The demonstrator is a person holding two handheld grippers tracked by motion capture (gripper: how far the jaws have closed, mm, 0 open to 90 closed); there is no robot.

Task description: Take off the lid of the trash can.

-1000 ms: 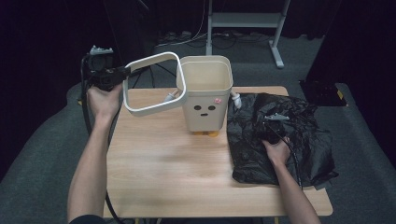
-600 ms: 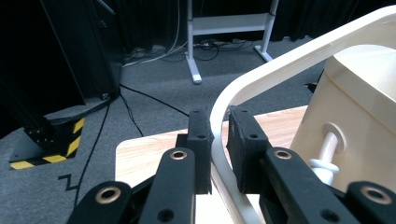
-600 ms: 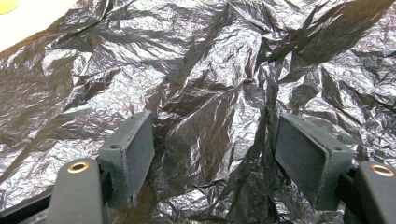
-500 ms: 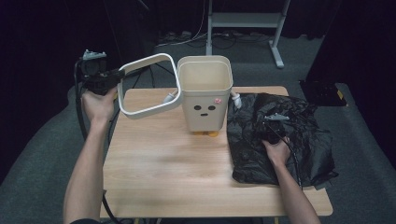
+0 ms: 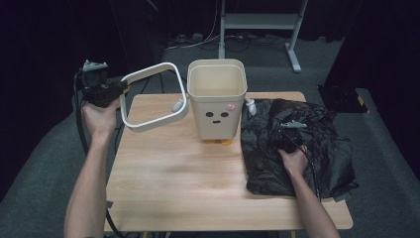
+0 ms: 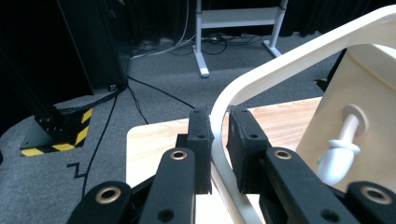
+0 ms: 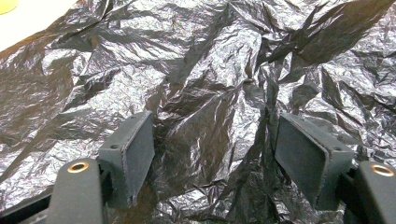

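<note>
A cream square bin [image 5: 217, 106] with a drawn face stands at the back middle of the wooden table [image 5: 168, 183]. My left gripper [image 5: 116, 89] is off the table's left rear corner, shut on the rim of a white rounded-square ring [image 5: 153, 124], which hangs tilted in the air beside the bin. In the left gripper view the ring [image 6: 299, 56] runs between the closed pads of the left gripper [image 6: 218, 121], with the bin wall [image 6: 369, 93] and its white side peg [image 6: 343, 149] just beyond. My right gripper [image 5: 289, 131] rests open on a crumpled black plastic bag [image 5: 297, 144], its jaws wide over the bag [image 7: 196, 70].
The black bag covers the table's right third and hangs past the right edge. Behind the table stands a grey metal stand [image 5: 257, 22] with cables on the carpet. A yellow-and-black striped base [image 6: 56, 135] sits on the floor to the left.
My left gripper has carried the white ring a little to the left and down, away from the bin. The right gripper has stayed on the bag.
</note>
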